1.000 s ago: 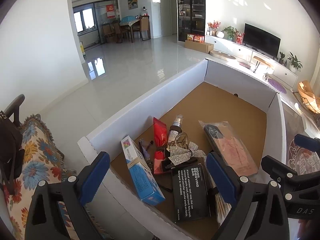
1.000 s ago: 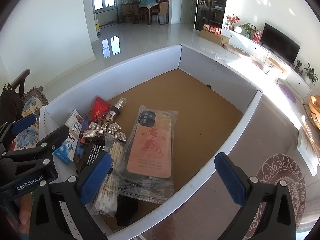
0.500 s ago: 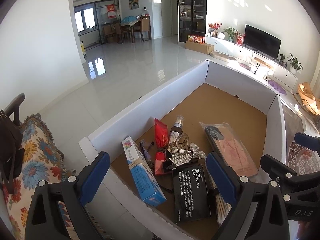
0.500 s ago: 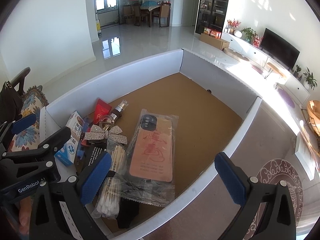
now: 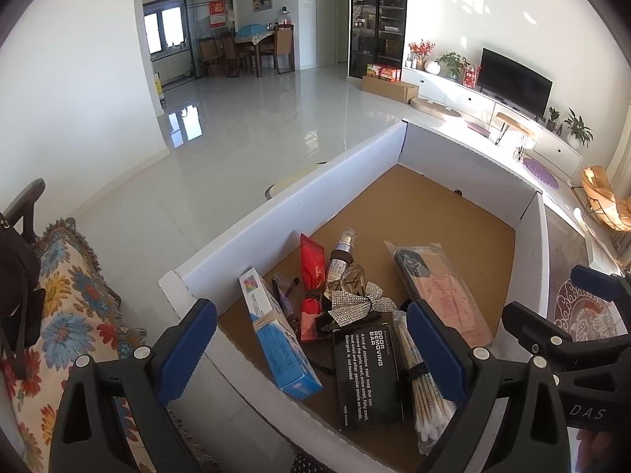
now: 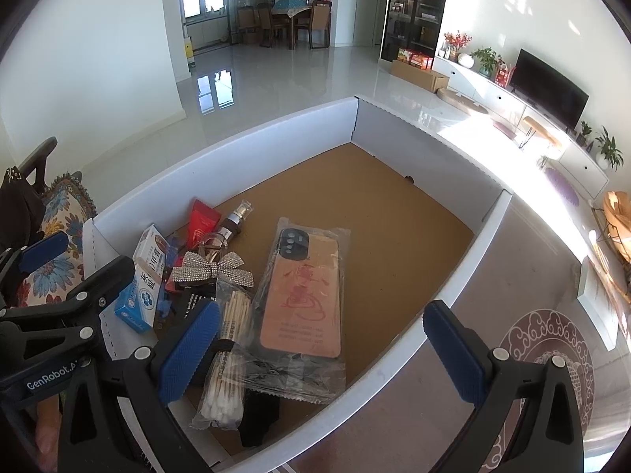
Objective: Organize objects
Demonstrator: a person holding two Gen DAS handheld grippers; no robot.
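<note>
Both grippers have barely shifted, the left gripper [image 5: 311, 349] and right gripper [image 6: 321, 349] hovering released and empty over the box [image 6: 221, 149], where the slippery bagged phone case [image 6: 301, 295] could slide out of a pinch.

Left hand-held gripper [image 5: 311, 349]: black plastic frame with triangular cut-outs, silver screw heads, ribbed blue pads [image 5: 189, 349] on both fingers; white "GenRobot.AI" lettering at lower left of the right wrist view; right hand-held gripper [image 6: 321, 349] built alike, lettered "DAS".
</note>
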